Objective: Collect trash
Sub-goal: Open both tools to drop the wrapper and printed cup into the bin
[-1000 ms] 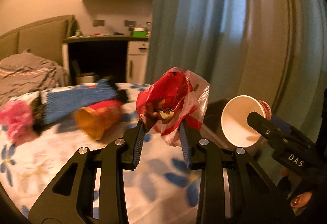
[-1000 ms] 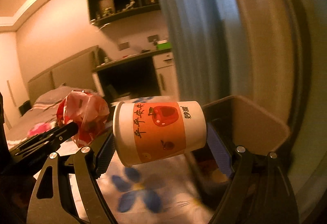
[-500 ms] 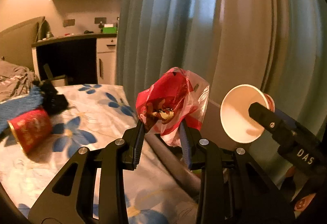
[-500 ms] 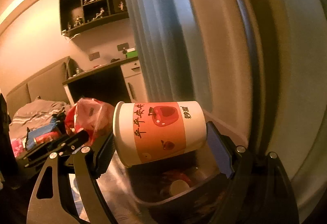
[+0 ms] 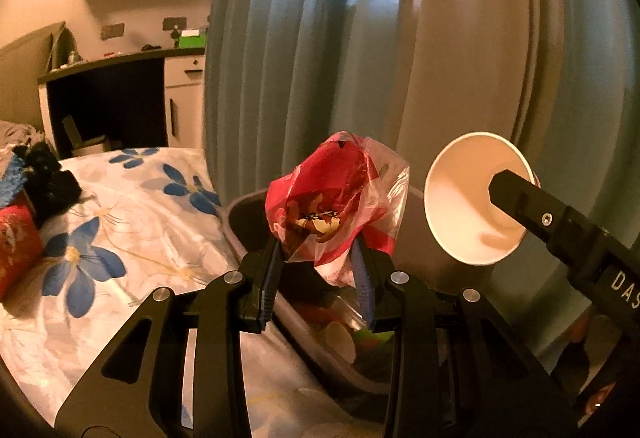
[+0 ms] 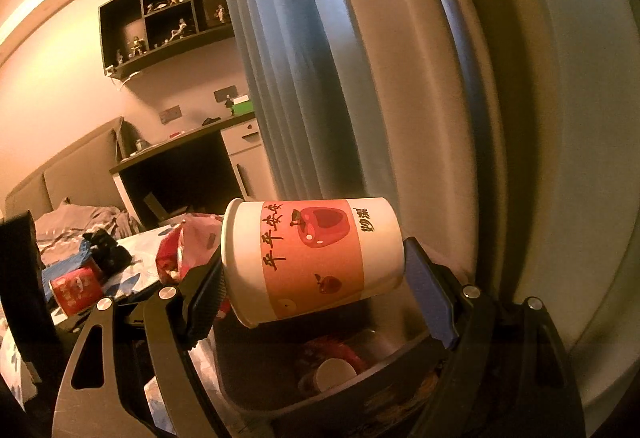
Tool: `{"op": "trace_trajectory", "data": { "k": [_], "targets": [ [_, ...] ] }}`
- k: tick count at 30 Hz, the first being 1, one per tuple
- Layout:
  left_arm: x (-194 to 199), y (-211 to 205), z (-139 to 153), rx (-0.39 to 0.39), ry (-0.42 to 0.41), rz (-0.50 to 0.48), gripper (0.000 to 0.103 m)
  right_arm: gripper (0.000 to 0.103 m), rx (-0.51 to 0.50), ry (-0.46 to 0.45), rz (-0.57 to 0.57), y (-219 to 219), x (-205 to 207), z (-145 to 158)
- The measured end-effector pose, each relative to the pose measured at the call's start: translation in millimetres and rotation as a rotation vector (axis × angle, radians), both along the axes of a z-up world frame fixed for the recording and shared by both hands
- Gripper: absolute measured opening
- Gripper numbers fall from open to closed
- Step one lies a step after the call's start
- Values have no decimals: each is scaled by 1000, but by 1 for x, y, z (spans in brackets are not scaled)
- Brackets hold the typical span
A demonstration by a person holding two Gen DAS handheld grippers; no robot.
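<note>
A: What is seen at the far left?

B: A bed (image 5: 132, 222) with a white cover printed with blue flowers is seen. A red can (image 5: 16, 246) is laid on its side there, with a dark bundle (image 5: 48, 182) just beyond it. A desk (image 5: 116, 94) is set against the back wall.

A: And what is carried by the left gripper (image 5: 320, 270)?

B: A crumpled red and clear plastic bag (image 5: 336, 206) is pinched between its blue-padded fingers (image 5: 270, 278). The jaws are closed on the bag's lower part, and the bag is held up above the near rim of a dark trash bin (image 5: 256, 238) placed just beside the bed.

A: Is anything seen inside the bin?

B: A small white cup and some red and green scraps are seen at the bottom. More cannot be told, since the inside is dim.

A: What is held further right?

B: A paper cup (image 6: 312, 258) with an orange band and a red apple print is clamped lengthwise in the right gripper (image 6: 316, 290). One finger is pressed at the rim, the other at the base. The cup is held on its side, above the bin's opening, with its open mouth turned toward the bag.

A: And behind?

B: A blue-grey curtain (image 5: 320, 38) is hung behind the bin.
</note>
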State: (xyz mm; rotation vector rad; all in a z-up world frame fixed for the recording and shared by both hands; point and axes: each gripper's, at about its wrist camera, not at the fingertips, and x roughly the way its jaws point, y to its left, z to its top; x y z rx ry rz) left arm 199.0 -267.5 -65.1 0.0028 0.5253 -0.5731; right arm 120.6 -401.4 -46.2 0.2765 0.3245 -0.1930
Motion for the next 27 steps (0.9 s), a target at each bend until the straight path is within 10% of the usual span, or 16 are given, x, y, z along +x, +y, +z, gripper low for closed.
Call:
{"op": "trace_trajectory", "data": {
  "k": [7, 15, 27],
  "targets": [
    [1, -8, -5, 2, 10, -19, 34, 80, 8, -5, -3, -1, 1, 1],
    [0, -3, -9, -20, 8, -37, 69, 80, 16, 1, -11, -4, 4, 0],
    [-41, 89, 2, -47, -71, 199, 86, 80, -5, 47, -3, 0, 24, -20]
  ]
}}
